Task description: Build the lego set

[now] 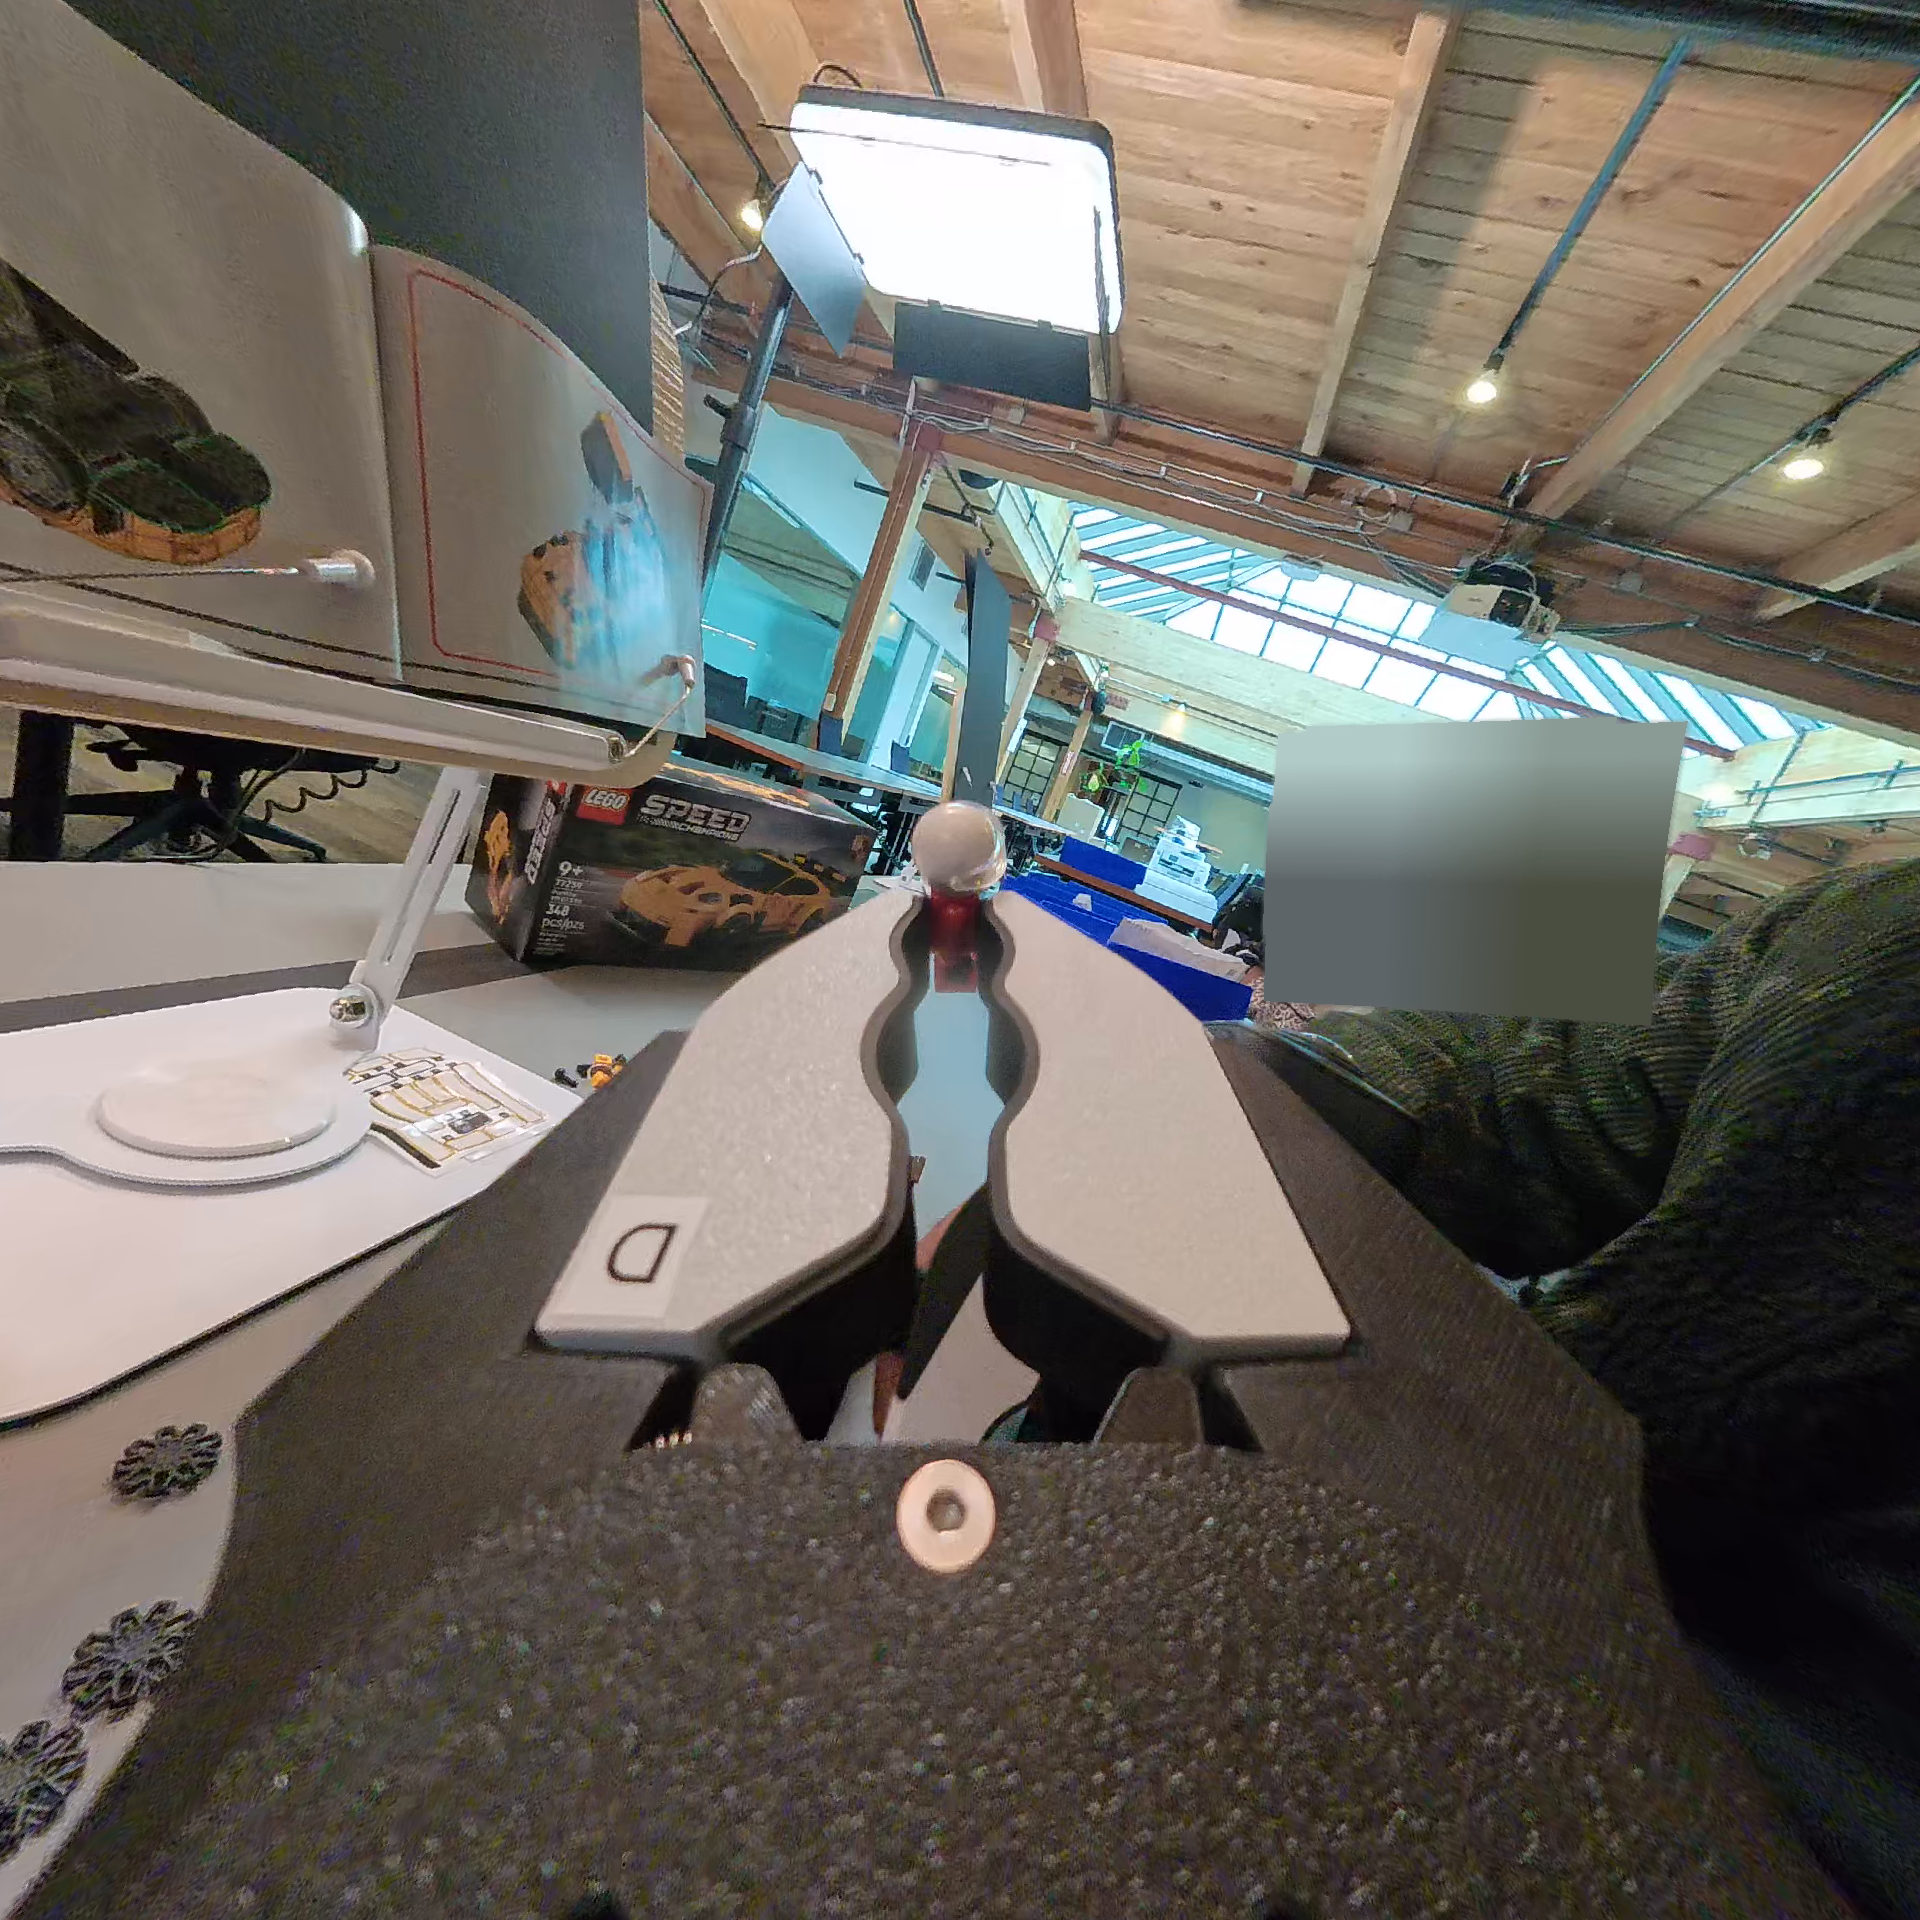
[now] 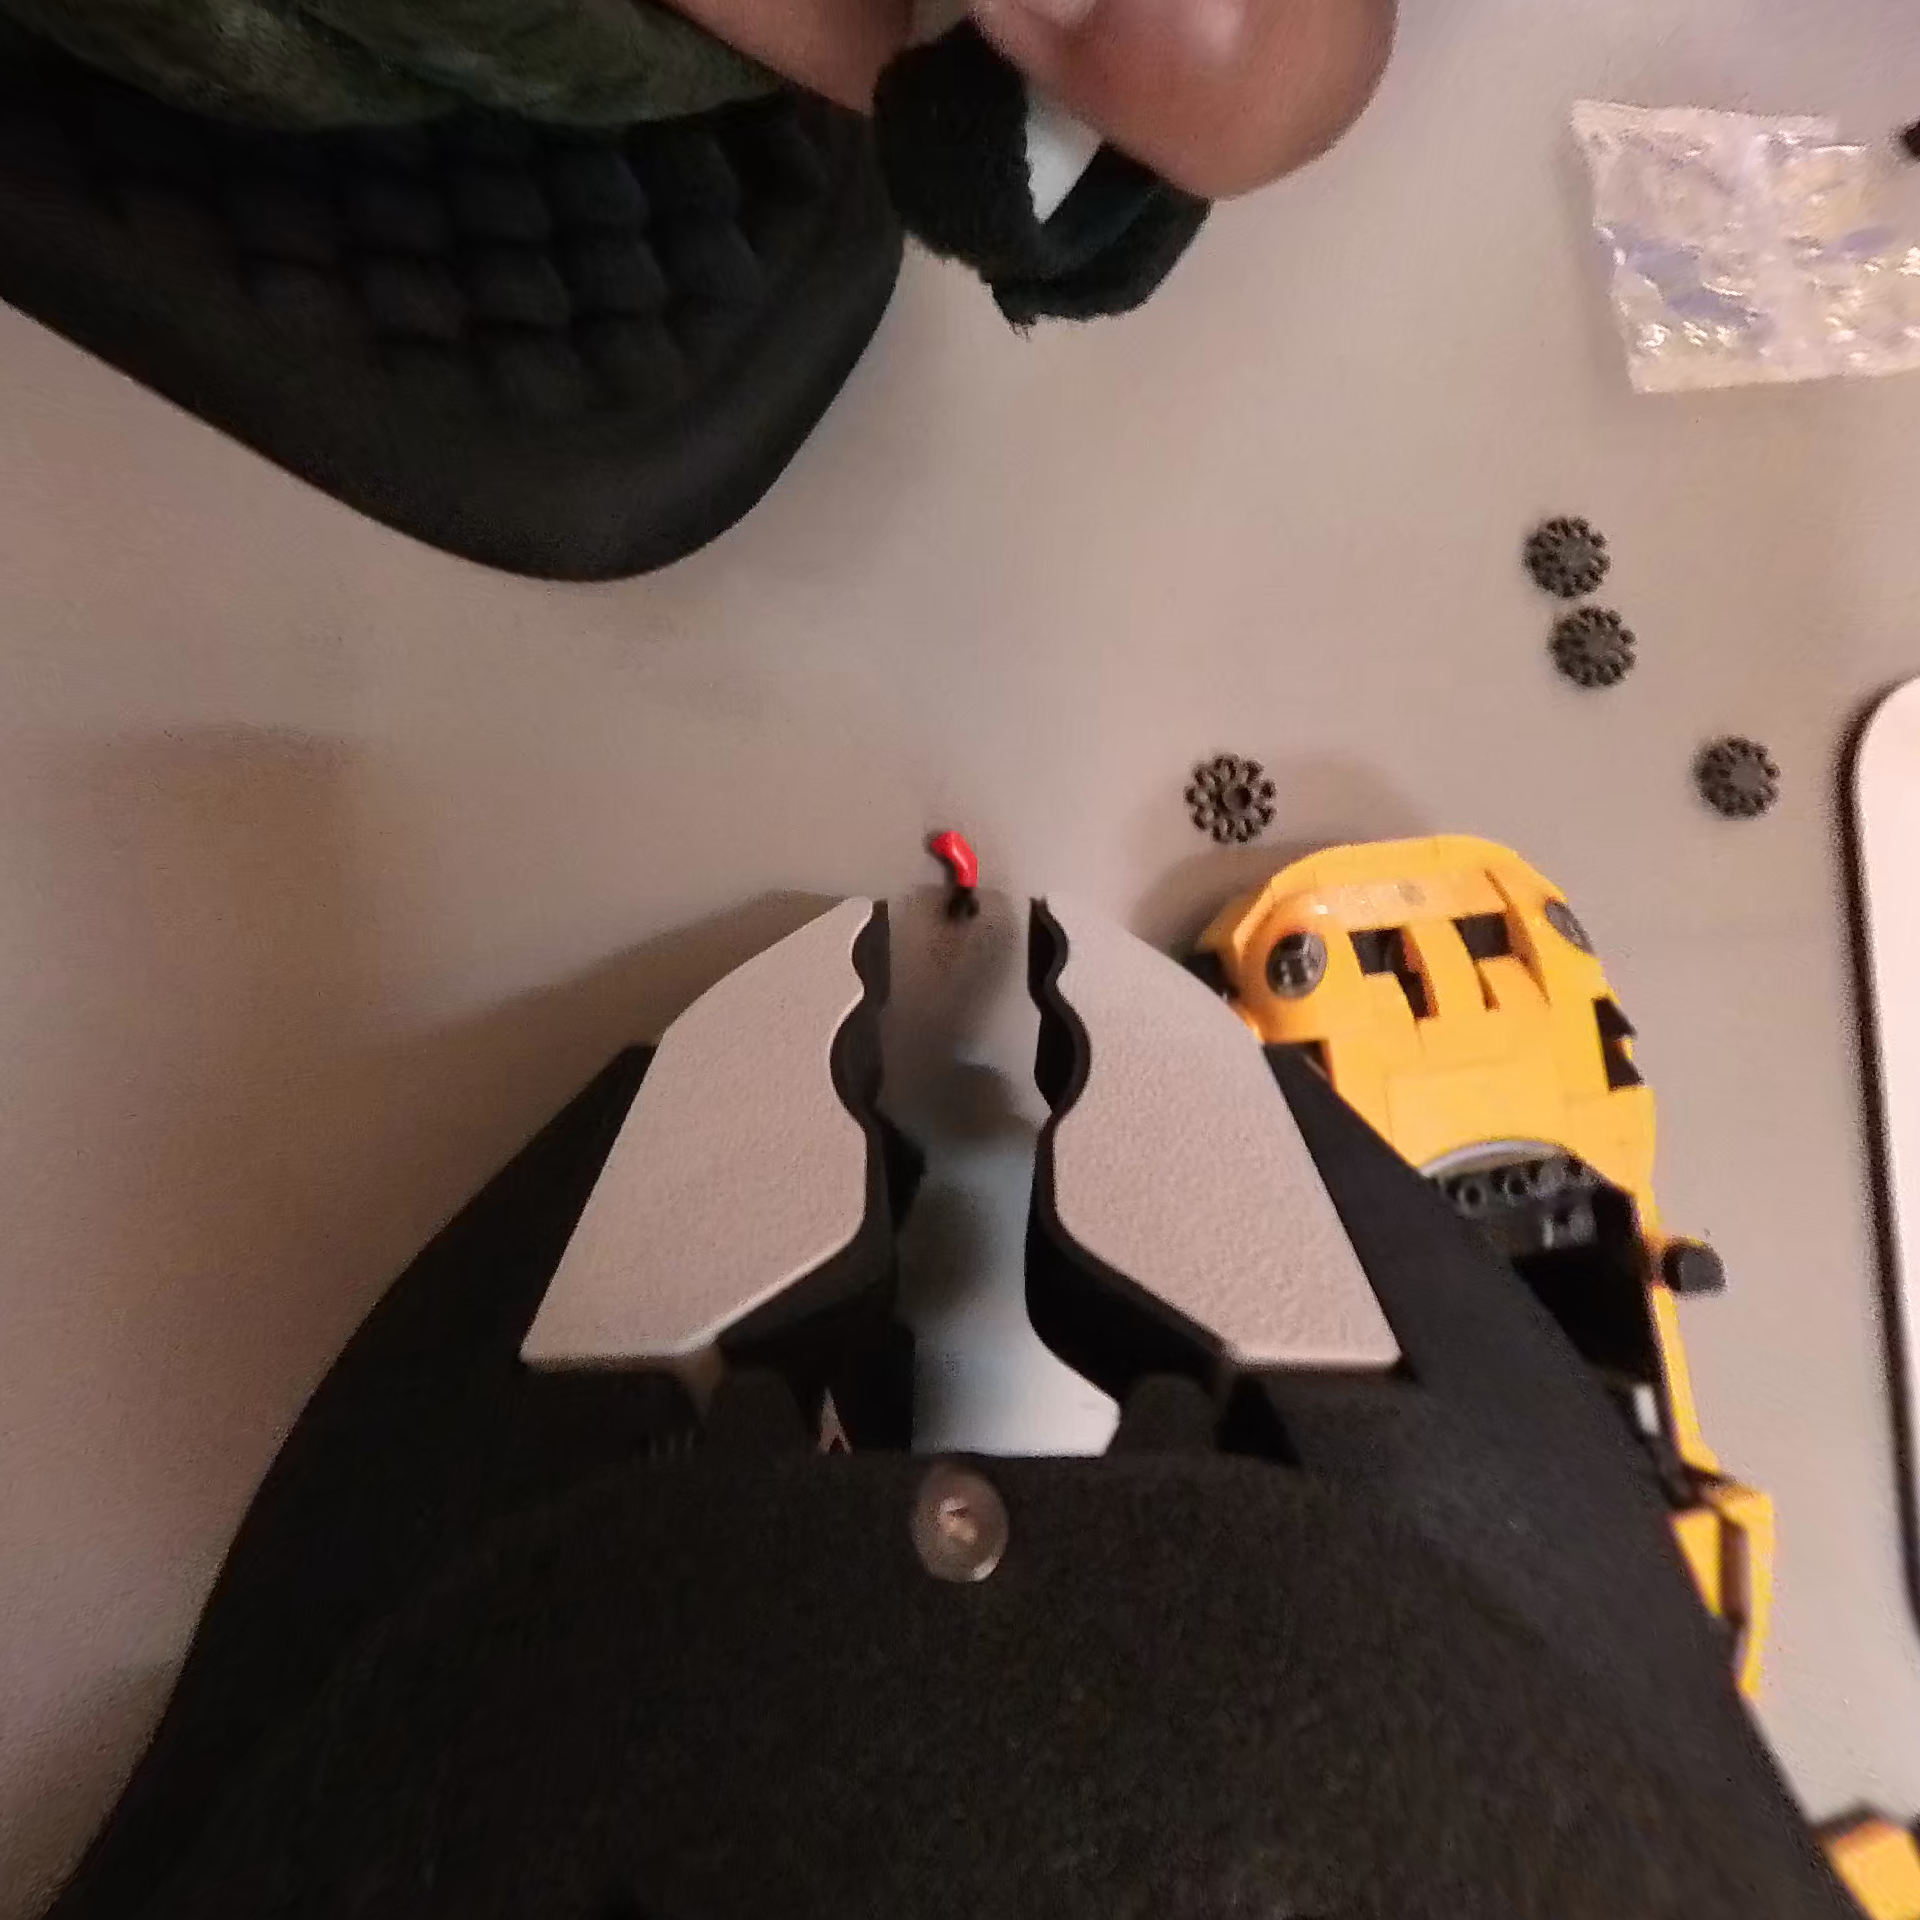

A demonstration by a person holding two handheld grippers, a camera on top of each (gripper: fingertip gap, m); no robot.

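In the left wrist view my left gripper (image 1: 951, 935) is tilted upward and shut on a small minifigure (image 1: 954, 883) with a red torso and a grey helmet, which sticks up out of the fingertips. In the right wrist view my right gripper (image 2: 958, 914) is open and points down at the table. A tiny red and black minifigure arm (image 2: 956, 868) lies on the table just beyond its fingertips. The yellow lego car (image 2: 1455, 1039) lies to the right, partly hidden under the right finger. Several black wheel rims (image 2: 1229, 797) lie near it.
The set's box (image 1: 665, 873) stands at the back. A white stand holds the instruction booklet (image 1: 312, 447) at the left, with a sticker sheet (image 1: 447, 1101) beside its base. A clear plastic bag (image 2: 1756, 239) lies far right. A hand and dark sleeve (image 2: 468, 312) hang over the table. Across from one pair of fingers to the other is roughly 20 cm.
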